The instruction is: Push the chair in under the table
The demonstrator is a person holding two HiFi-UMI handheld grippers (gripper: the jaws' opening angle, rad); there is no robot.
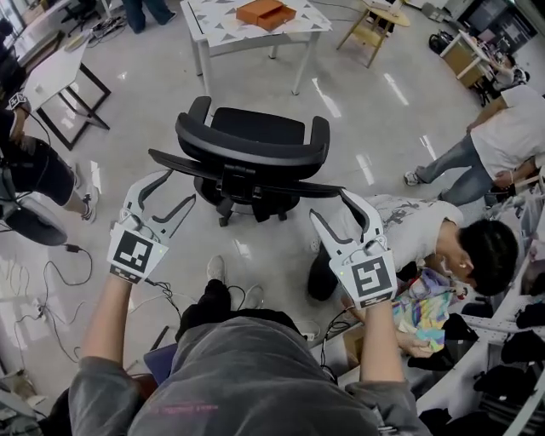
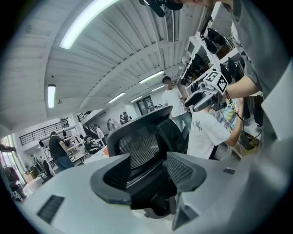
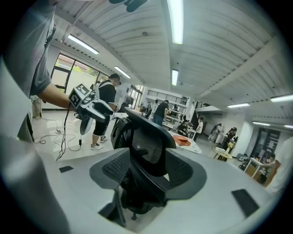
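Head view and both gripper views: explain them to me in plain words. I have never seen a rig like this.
There is no robot here. A person holds a two-fingered hand tool in each hand: the left gripper and the right gripper. The head view comes from a camera on the person's head, looking down. Each gripper view comes from a camera riding on that tool, looking along its fingers. On the floor stands a black office chair. Beyond it, a white table carries an orange box. Both grippers are open and hold nothing. In the gripper views, the chair shows ahead through the gap between the fingers.
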